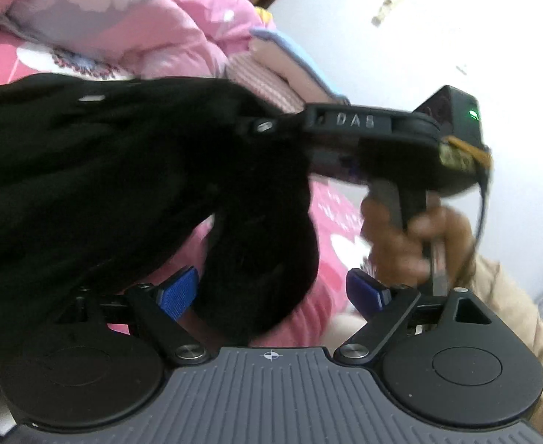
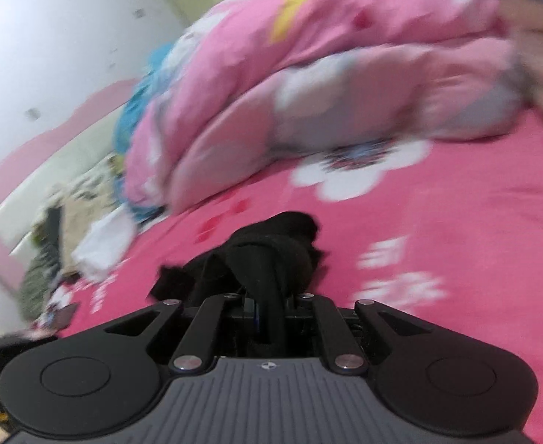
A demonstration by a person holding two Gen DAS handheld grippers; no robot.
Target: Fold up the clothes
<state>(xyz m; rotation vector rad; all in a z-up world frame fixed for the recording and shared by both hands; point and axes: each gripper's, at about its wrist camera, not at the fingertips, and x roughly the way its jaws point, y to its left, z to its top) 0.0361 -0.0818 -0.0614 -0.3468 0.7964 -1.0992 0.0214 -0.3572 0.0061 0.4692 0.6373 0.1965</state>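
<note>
My left gripper (image 1: 271, 290) is showing black link arms, silver screws, blue fingertip pads (image 1: 179, 290) and a ribbed grey body with a crosshair mark. My right gripper (image 1: 267, 125) is wearing raised "DAS" lettering, a glowing green light and a black cable. A beige sleeve (image 1: 519, 318) is covering my arm.

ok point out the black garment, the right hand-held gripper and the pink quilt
black garment (image 1: 86, 170): left wrist view, hanging body.
right hand-held gripper (image 1: 267, 129): left wrist view, fingertips at the cloth.
pink quilt (image 2: 345, 74): right wrist view, top fold.
</note>
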